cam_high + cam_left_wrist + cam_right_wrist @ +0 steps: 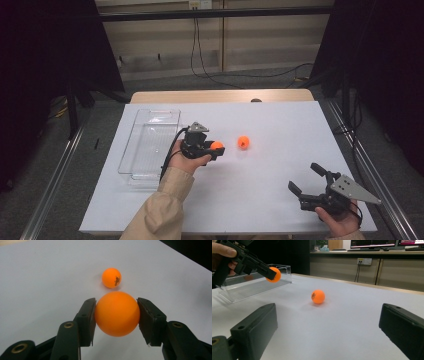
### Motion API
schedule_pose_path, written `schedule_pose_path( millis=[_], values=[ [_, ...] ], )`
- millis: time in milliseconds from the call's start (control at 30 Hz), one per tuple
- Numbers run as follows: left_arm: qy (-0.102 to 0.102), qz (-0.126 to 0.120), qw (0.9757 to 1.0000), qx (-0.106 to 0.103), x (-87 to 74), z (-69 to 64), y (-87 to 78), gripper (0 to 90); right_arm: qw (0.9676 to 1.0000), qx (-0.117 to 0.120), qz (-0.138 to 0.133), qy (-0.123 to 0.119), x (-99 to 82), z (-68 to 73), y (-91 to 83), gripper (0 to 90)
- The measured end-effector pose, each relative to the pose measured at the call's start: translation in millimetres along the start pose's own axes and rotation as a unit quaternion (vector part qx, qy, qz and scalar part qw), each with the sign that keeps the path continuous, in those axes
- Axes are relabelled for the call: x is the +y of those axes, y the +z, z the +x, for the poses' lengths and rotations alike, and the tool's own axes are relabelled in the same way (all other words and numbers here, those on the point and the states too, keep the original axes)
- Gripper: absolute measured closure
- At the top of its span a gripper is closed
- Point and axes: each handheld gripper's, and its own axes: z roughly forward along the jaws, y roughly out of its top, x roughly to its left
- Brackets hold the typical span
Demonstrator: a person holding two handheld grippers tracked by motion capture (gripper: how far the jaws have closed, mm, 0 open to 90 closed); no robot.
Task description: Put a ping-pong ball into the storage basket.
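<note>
The left tool [116, 315] pinches a smooth orange plastic ball [117, 314] above the white bench [280, 165], beside the clear plastic tray [150, 142]. Gripped only at its widest points, the ball could squirt out if the tool tilts. Being round, it has no long axis or heading. The right tool [306, 179] rests wide apart, empty.

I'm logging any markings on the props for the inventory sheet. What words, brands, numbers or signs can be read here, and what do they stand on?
Nothing can be read in full.
Loose orange ball on the table: a small dark print, too small and blurred to read.
Orange ball held in the left gripper: no marking on the side that shows.
Clear tray: no label visible.
Monitors behind: screen content too small to read.
</note>
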Motion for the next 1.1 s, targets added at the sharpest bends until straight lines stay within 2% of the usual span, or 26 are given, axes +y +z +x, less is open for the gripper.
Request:
schedule_pose_path(
  millis=[100, 233, 367, 533, 700, 767, 833, 1100],
  values=[
    [0.004, 0.005, 1.0000, 0.001, 0.6, 1.8, -1.8, 51.2, 1.0000, -0.001, 0.000, -0.001, -0.2, -0.2, 0.3, 1.2],
    [-0.003, 0.002, 1.0000, 0.001, 0.3, 1.5, -1.9, 51.2, 1.0000, 0.000, 0.000, -0.001, -0.1, -0.1, 0.2, 1.3],
    [0.002, 0.007, 1.0000, 0.002, 1.1, 3.3, -3.4, 51.2, 1.0000, 0.000, 0.000, 0.000, 0.0, -0.1, 0.1, 1.3],
    [-0.006, -0.004, 1.0000, 0.004, 1.2, 5.4, -4.7, 51.2, 1.0000, 0.000, 0.001, -0.003, -0.2, -0.7, -0.1, 1.3],
    [-0.009, -0.002, 0.9999, 0.006, 1.5, 7.6, -7.4, 51.2, 1.0000, -0.001, 0.002, -0.001, -0.2, -0.5, 0.1, 1.3],
    [-0.003, 0.001, 1.0000, 0.004, 1.6, 9.7, -8.9, 51.2, 1.0000, -0.001, 0.001, 0.000, -0.2, -0.6, 0.1, 1.3],
    [-0.010, -0.002, 0.9999, 0.009, 1.6, 10.0, -9.9, 51.2, 1.0000, -0.001, 0.001, 0.000, -0.2, -0.6, 0.0, 1.2],
    [-0.012, -0.004, 0.9998, 0.016, 2.5, 14.1, -15.2, 51.2, 1.0000, -0.001, 0.000, -0.001, 0.0, -0.7, 0.1, 1.2]
  ],
)
